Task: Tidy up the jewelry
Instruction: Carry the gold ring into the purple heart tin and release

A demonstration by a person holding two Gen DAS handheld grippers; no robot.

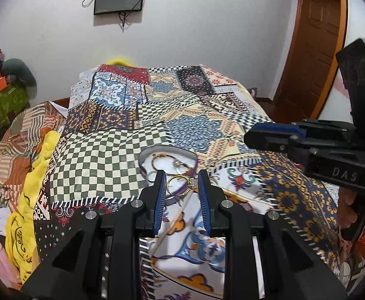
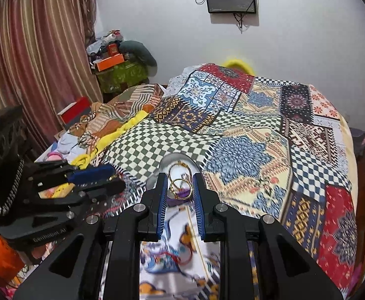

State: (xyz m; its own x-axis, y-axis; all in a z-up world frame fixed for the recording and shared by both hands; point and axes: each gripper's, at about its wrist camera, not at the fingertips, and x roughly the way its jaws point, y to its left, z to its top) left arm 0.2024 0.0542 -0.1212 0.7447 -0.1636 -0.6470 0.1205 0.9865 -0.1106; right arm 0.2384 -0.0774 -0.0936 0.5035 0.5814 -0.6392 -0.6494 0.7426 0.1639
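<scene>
A small pale tray (image 1: 144, 153) (image 2: 168, 160) lies on the patterned bedsheet just beyond both pairs of fingertips. In it are a gold bangle (image 1: 180, 187) (image 2: 181, 188) near the front rim, a beaded bracelet (image 1: 157, 157) and silvery rings (image 1: 180, 166). My left gripper (image 1: 182, 183) (image 2: 117, 178) hovers short of the tray, its jaws narrowly apart with nothing between the pads. From the other side my right gripper (image 2: 180, 186) (image 1: 247, 137) points at the tray, also slightly apart and holding nothing. A blurred red loop (image 2: 182, 257) lies on the sheet under the right gripper.
The patchwork bedsheet (image 1: 232, 115) covers the whole bed. Crumpled clothes and a yellow cloth (image 1: 25, 200) pile up at its left side. A striped curtain (image 2: 32, 62) hangs at the left and a wooden door (image 1: 314, 50) stands at the right. A person's hand (image 1: 347, 207) holds the right gripper.
</scene>
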